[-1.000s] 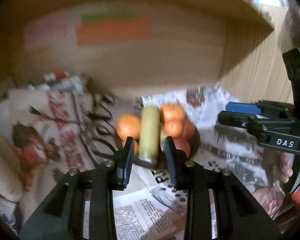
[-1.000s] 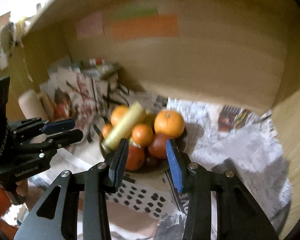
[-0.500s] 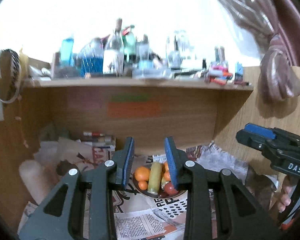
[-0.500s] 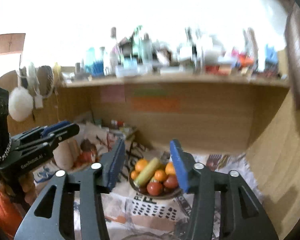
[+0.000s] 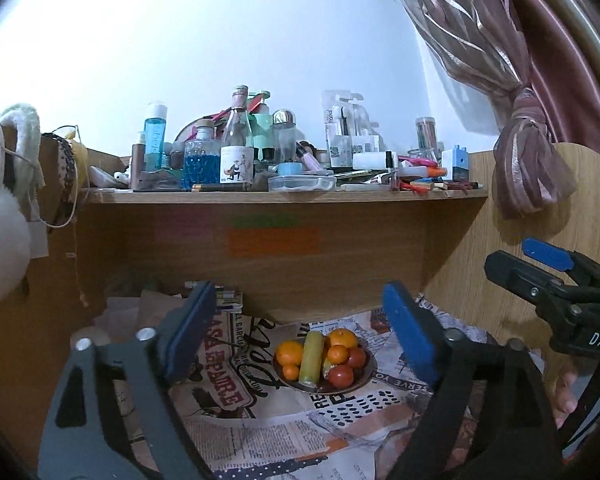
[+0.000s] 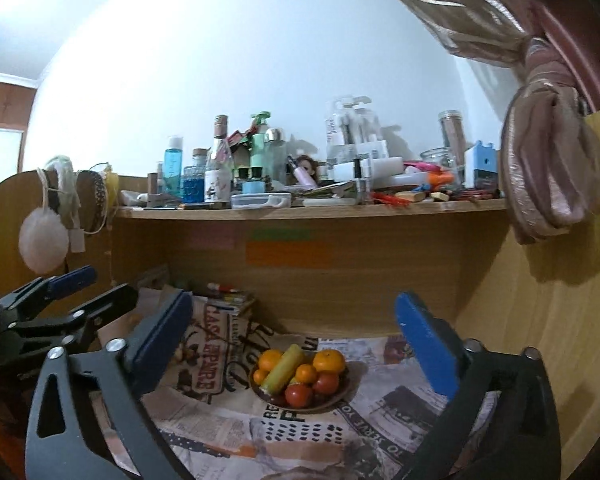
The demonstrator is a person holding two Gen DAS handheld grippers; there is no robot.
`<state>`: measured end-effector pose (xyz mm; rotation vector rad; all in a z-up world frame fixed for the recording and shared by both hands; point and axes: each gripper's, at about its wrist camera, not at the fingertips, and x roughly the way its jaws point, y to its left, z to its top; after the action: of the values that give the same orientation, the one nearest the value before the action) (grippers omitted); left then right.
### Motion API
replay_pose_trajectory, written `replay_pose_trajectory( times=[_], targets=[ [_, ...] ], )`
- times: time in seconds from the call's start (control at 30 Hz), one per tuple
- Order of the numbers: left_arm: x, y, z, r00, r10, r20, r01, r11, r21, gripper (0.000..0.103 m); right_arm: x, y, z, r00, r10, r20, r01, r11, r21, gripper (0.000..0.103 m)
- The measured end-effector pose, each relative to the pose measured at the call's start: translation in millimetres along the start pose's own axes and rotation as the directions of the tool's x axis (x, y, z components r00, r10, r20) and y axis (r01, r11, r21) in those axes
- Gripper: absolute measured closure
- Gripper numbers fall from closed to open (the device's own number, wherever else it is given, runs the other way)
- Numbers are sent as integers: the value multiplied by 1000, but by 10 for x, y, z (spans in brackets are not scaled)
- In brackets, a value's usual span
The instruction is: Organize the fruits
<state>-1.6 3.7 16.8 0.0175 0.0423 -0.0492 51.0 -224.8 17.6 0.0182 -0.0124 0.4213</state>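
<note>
A dark bowl [image 5: 364,378] sits on newspaper under a wooden shelf. It holds oranges [image 5: 289,353], red fruits [image 5: 341,376] and a long yellow-green fruit [image 5: 312,357]. The bowl also shows in the right wrist view [image 6: 342,398], with the yellow-green fruit [image 6: 282,369] lying across it. My left gripper [image 5: 300,338] is open and empty, well back from the bowl. My right gripper [image 6: 296,344] is open and empty, also held back. Each gripper shows in the other's view: the right one [image 5: 548,272] and the left one [image 6: 72,292].
The wooden shelf [image 5: 260,197] above carries many bottles and jars. Wooden side walls [image 6: 540,340] close the recess on both sides. Newspaper [image 5: 260,420] covers the surface. A stack of small books [image 6: 228,298] lies at the back left. A curtain tassel [image 5: 528,160] hangs at right.
Both grippers have pulled far back from the bowl and their jaws have opened wide. The fruit bowl now looks small and the shelf top has come into view.
</note>
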Motion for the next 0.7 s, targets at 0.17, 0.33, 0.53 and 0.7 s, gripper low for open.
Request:
replay_pose_trajectory(
  times=[0.17,0.33,0.53,0.7],
  targets=[
    [-28,-4,-19,1000,12,8,-12,1000,1,7,-39,17,-14,1000,-5,-1,5,1000,-10,0],
    [-33,21,-9,1000,12,13,-12,1000,-13,4,-53,58,-21,1000,-7,3,7,1000,-28,0],
    [-46,26,-8,999,22,23,-22,1000,-6,3,-54,71,-21,1000,1,8,-1,1000,-29,0],
    [-46,16,-7,998,18,55,-19,1000,14,2,-46,74,-22,1000,3,7,-3,1000,-30,0]
  ],
)
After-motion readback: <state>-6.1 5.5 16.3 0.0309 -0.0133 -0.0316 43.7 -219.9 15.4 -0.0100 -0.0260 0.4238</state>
